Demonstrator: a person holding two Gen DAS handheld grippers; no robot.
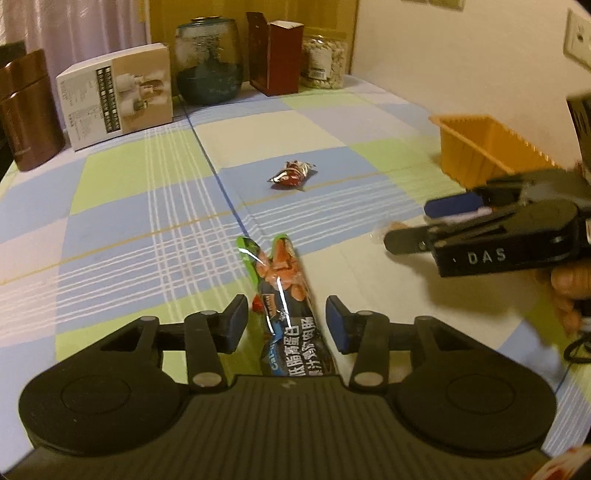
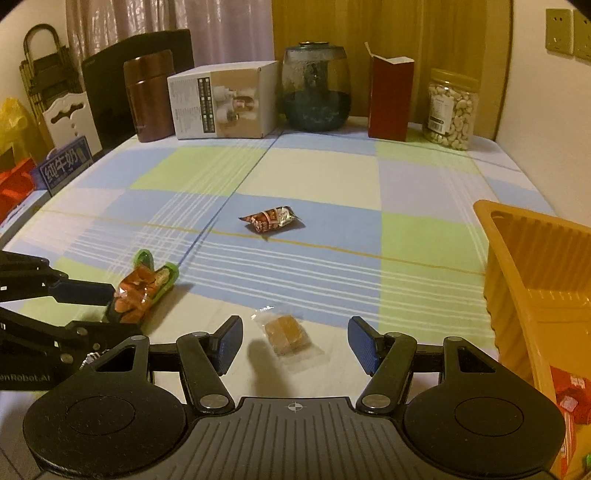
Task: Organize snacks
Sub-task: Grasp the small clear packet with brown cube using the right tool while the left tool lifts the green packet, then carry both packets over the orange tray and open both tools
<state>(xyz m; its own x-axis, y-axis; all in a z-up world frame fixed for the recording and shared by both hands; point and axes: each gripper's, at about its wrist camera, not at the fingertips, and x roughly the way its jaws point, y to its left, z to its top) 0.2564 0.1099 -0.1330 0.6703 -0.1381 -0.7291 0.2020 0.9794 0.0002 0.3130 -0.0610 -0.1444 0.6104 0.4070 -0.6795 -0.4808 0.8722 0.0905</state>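
Now the left gripper [image 1: 286,325] is spread, with a long green and black sausage packet [image 1: 284,295] between its pads, untouched. The right gripper [image 2: 295,345] is spread around a small clear-wrapped brown cake [image 2: 288,334].

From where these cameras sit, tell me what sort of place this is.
Most likely a home dining or living room. A table under a checked tablecloth stands against curtains; a jar of nuts, a glass jar and boxes line its far edge, and a wall socket shows.
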